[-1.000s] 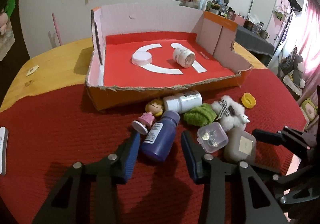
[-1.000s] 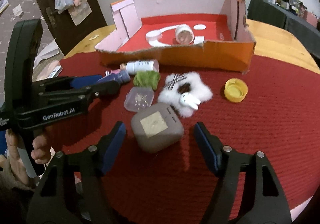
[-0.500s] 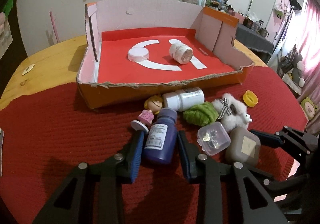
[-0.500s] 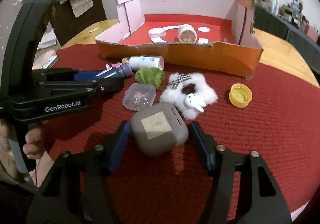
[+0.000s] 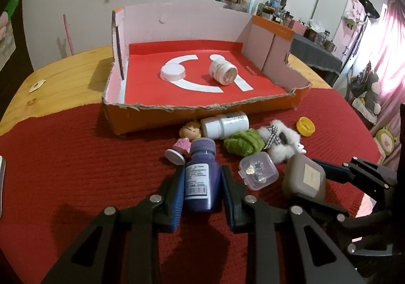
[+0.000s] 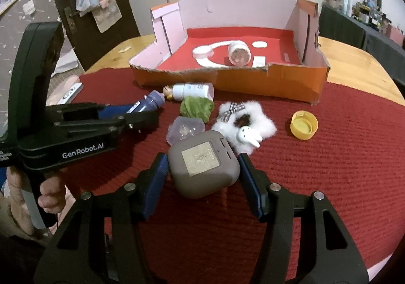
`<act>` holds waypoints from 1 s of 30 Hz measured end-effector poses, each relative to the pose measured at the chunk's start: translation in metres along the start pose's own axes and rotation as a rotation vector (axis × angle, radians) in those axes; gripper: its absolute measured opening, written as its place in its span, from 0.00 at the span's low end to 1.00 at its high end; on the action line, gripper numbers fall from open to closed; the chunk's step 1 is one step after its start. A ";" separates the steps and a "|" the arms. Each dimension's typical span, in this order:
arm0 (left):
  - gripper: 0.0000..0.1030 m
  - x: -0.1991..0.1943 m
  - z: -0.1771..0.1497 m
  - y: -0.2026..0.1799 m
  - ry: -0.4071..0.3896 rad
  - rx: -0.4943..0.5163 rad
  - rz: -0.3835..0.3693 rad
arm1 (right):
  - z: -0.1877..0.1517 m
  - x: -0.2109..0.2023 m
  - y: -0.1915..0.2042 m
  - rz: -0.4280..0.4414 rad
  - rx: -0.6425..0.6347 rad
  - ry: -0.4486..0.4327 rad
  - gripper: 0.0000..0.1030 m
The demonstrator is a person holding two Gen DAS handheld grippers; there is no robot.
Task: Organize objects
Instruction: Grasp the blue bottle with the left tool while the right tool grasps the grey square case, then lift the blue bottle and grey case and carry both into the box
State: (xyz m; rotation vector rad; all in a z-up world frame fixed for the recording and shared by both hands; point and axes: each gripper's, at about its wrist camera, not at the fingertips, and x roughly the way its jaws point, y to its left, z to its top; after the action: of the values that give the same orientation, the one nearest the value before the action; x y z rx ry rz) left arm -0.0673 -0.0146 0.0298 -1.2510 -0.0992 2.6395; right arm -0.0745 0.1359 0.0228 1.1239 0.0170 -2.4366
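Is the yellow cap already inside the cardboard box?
No, the yellow cap lies on the red cloth outside the cardboard box.

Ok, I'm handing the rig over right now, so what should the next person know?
Left claw: just closed on the lying dark blue plastic bottle.
Right claw: pads against the grey rounded case, still on the red cloth.
Done: white lid and small white jar lie in the orange cardboard box.
Left: both gripped items, plus the loose items in front of the box.
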 end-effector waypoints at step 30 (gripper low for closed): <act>0.27 -0.025 0.028 -0.010 -0.088 0.036 0.000 | 0.047 -0.021 -0.006 0.032 -0.013 -0.098 0.53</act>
State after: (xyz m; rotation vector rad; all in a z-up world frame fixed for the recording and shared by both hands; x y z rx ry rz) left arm -0.0716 -0.0097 0.0678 -1.1240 -0.0659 2.6836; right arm -0.0990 0.1403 0.0678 0.9904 -0.0155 -2.4567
